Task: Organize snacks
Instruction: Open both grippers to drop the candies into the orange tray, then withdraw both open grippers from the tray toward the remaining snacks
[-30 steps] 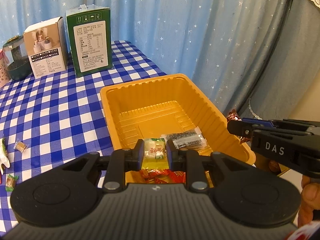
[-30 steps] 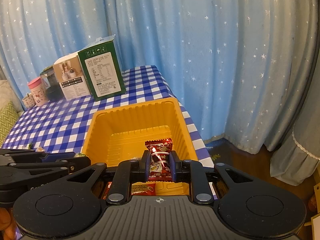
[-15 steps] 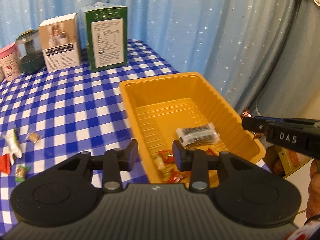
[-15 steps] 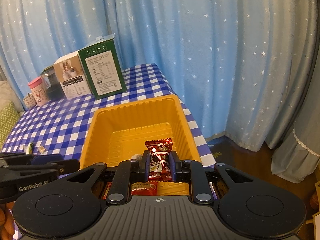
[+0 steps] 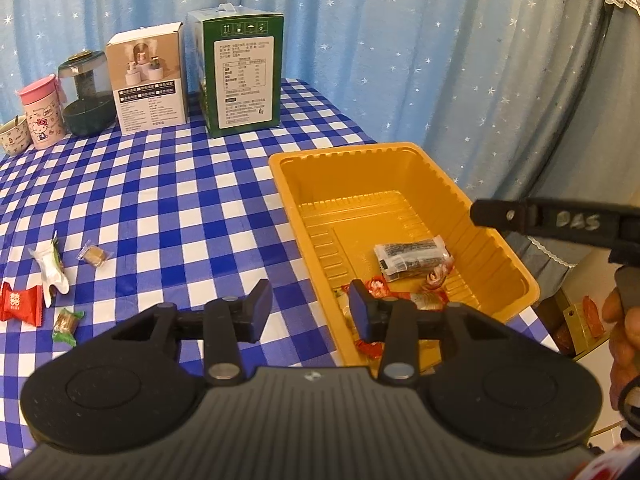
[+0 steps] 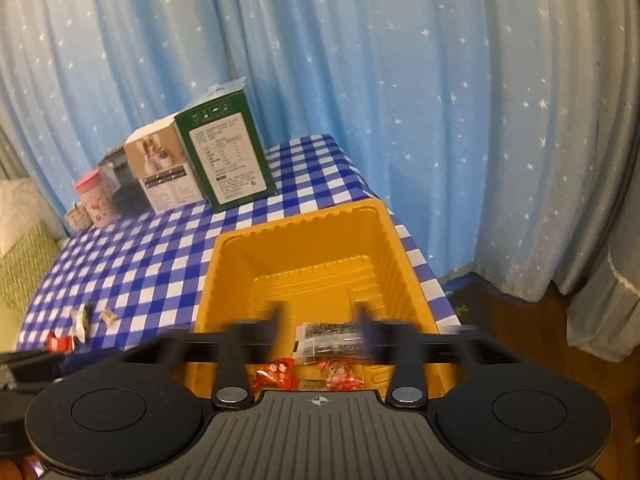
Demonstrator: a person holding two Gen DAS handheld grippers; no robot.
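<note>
Over tray (image 5: 404, 148) near rim | left gripper (image 5: 310, 306), right gripper (image 6: 320, 322) | jaws wide, empty

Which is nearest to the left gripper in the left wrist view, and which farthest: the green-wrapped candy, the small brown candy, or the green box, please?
From the left gripper:
1. Green-wrapped candy, near left, on the checked cloth.
2. Small brown candy, farther back on the left.
3. Green box, upright at the back by the curtain.

Snacks (image 5: 412, 258) in tray (image 5: 400, 150) — boxes (image 5: 240, 76) behind.
</note>
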